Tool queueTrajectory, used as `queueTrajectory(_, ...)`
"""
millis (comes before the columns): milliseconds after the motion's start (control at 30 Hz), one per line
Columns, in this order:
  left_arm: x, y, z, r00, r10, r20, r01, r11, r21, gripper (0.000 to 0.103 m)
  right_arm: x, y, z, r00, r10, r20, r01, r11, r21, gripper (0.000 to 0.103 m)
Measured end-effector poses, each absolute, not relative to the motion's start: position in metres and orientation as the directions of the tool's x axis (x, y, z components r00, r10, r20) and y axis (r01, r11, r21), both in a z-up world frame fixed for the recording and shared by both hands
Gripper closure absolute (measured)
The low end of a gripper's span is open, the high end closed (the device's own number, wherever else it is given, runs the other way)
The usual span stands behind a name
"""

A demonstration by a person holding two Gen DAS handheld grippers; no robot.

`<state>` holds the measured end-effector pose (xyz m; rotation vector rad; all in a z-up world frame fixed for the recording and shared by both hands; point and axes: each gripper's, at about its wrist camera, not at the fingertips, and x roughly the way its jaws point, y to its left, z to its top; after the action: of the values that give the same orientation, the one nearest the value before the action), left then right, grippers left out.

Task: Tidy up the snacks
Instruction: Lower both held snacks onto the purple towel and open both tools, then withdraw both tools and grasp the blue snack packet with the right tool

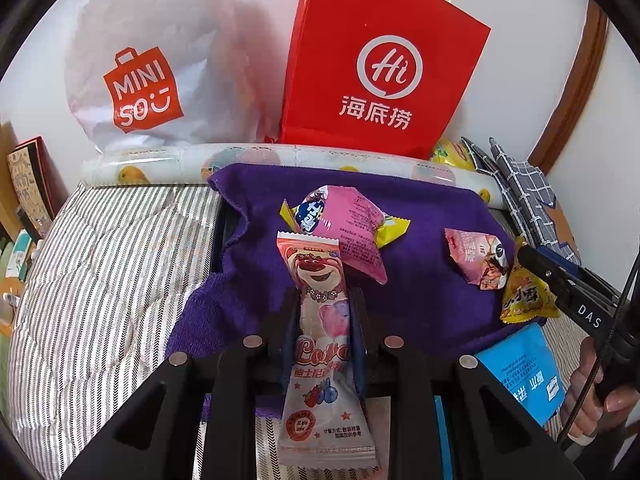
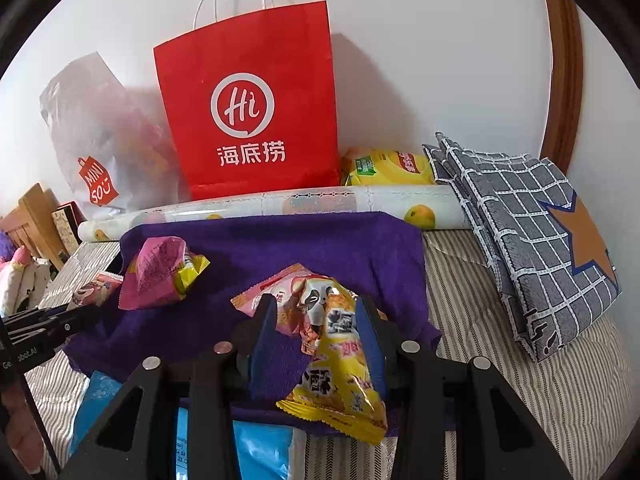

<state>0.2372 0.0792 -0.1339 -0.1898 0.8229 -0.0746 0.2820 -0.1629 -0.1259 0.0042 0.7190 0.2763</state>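
Clamped in the left gripper (image 1: 324, 312), a pink bear-print snack packet (image 1: 322, 336) hangs above a purple towel (image 1: 424, 300) spread on the striped bed (image 1: 108, 264), while the right gripper (image 2: 316, 320) pinches a yellow panda-print snack packet (image 2: 340, 364) over the same towel. Behind stand a red paper bag (image 2: 248, 80) and a white plastic bag (image 1: 152, 40). Sorting looks barely under way: a large pink packet (image 1: 352, 228) and a small pink packet (image 1: 476, 256) lie loose on the towel.

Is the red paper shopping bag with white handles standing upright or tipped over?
Upright: the red paper shopping bag stands against the white wall, handles up, base behind the fruit-print roll.
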Motion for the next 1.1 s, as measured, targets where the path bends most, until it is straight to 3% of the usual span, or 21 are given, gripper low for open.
queueTrajectory(133, 0.237, 0.078, -0.134, 0.677, -0.144, -0.722, -0.001, 0.980, -0.197, 0.080, 0.281, -0.166, -0.123, 0.722, 0.260, -0.641, -0.246, 0.963, 0.114, 0.063)
queueTrajectory(400, 0.235, 0.080, -0.128, 0.696, -0.143, -0.704, -0.001, 0.980, -0.201, 0.060, 0.275, -0.165, -0.116, 0.747, 0.256, -0.613, -0.250, 0.963, 0.097, 0.055)
queueTrajectory(567, 0.231, 0.085, -0.122, 0.722, -0.154, -0.675, -0.011, 0.972, -0.234, 0.054, 0.273, -0.164, -0.113, 0.760, 0.261, -0.596, -0.256, 0.962, 0.095, 0.048)
queueTrajectory(1100, 0.234, 0.087, -0.123, 0.704, -0.169, -0.690, -0.020, 0.966, -0.256, 0.053, 0.249, -0.175, -0.092, 0.815, 0.185, -0.549, -0.189, 0.981, 0.050, 0.046)
